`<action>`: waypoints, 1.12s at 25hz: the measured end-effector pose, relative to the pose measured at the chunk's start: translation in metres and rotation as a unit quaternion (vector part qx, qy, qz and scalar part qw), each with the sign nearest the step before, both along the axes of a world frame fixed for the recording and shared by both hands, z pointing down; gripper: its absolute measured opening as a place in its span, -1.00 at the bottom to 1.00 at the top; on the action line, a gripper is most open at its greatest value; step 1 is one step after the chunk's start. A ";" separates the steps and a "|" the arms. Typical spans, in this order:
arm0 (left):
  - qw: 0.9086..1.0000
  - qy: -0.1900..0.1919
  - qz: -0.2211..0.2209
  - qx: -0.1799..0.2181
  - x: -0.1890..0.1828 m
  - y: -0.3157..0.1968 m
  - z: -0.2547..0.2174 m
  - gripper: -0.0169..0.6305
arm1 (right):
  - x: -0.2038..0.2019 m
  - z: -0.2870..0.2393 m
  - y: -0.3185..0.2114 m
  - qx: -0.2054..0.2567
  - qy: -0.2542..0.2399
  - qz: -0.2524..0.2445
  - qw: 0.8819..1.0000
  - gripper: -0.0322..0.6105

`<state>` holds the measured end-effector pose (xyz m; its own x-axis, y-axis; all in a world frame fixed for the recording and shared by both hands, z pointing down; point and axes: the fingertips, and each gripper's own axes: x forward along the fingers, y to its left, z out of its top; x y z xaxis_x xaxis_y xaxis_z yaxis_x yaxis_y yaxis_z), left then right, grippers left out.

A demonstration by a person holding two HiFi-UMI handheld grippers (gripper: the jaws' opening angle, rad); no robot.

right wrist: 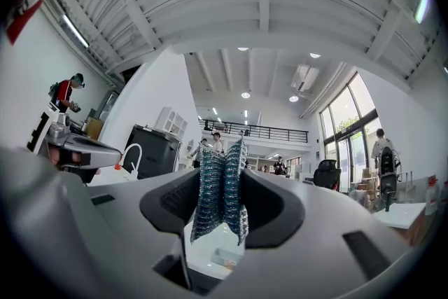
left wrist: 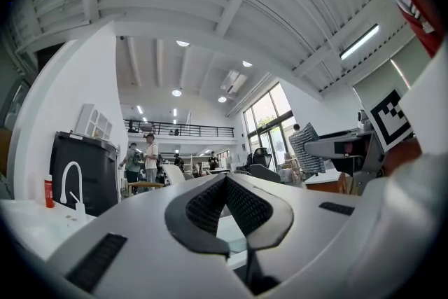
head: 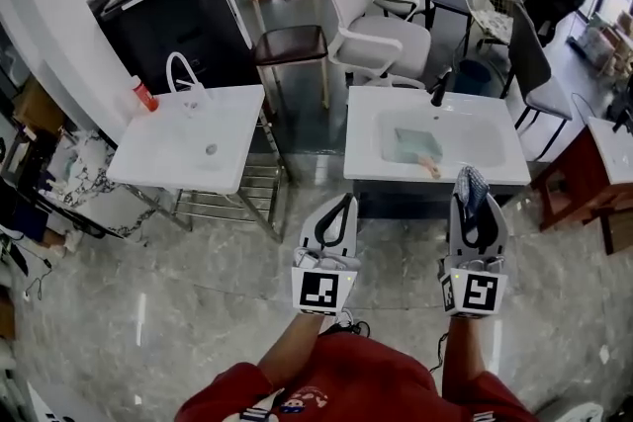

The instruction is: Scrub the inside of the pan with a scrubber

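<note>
Scrubbing is not yet starting: the right gripper (head: 473, 189) is clamping a blue-grey mesh scrubber (right wrist: 222, 187) by the white sink's (head: 371, 163) near edge, the left gripper (head: 342, 208) is hanging closed and empty, and reaching down into the teal square pan (head: 417, 144) lying in the basin is likely coming next.

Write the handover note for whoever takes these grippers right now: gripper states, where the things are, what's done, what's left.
Left gripper: fingers closed on each other, nothing between them.
Right gripper: shut on the blue scrubber, which stands upright between the fingers.
Pan: teal, lying in the basin of the right-hand sink, ahead of both grippers. Neither gripper touches it.
Done: the scrubber is in hand.
Left: carry the scrubber into the pan and scrub its inside. No scrubbing contact has been made yet. The left gripper is free and could probably steady the pan.
</note>
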<state>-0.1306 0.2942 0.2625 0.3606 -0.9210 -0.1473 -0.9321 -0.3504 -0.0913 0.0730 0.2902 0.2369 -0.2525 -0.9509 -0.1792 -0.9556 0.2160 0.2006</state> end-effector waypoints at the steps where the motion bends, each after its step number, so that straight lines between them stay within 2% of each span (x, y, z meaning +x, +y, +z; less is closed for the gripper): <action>1: 1.000 0.001 0.003 -0.009 -0.006 -0.007 0.001 -0.91 | -0.006 0.000 -0.006 0.001 0.000 0.002 1.000 -0.31; 4: 1.000 0.006 0.011 -0.028 -0.019 -0.025 0.004 -0.91 | -0.020 0.000 -0.022 0.001 0.001 0.010 1.000 -0.31; 9: 1.000 0.004 0.023 -0.018 -0.031 -0.052 0.009 -0.91 | -0.032 0.007 -0.042 -0.009 0.003 0.023 1.000 -0.31; 15: 0.999 0.010 0.032 -0.032 -0.035 -0.075 0.020 -0.91 | -0.038 0.012 -0.063 -0.016 0.008 0.029 0.999 -0.31; 18: 0.999 0.011 0.031 -0.038 -0.034 -0.088 0.025 -0.91 | -0.037 0.019 -0.077 -0.021 0.010 0.028 0.999 -0.31; 21: 0.999 0.009 0.030 -0.009 -0.029 -0.106 0.024 -0.91 | -0.032 0.024 -0.093 -0.023 0.009 0.027 0.999 -0.31; 23: 0.999 0.007 0.033 -0.004 -0.021 -0.119 0.025 -0.91 | -0.025 0.027 -0.107 -0.025 0.009 0.029 0.999 -0.31; 28: 0.998 -0.004 0.046 -0.035 0.006 -0.160 0.032 -0.91 | 0.005 0.033 -0.146 -0.028 -0.004 0.042 0.999 -0.31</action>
<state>-0.1241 0.1344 0.2943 0.4443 -0.8922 -0.0810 -0.8954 -0.4394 -0.0720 0.0775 0.1446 0.2700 -0.1712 -0.9769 -0.1276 -0.9721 0.1464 0.1834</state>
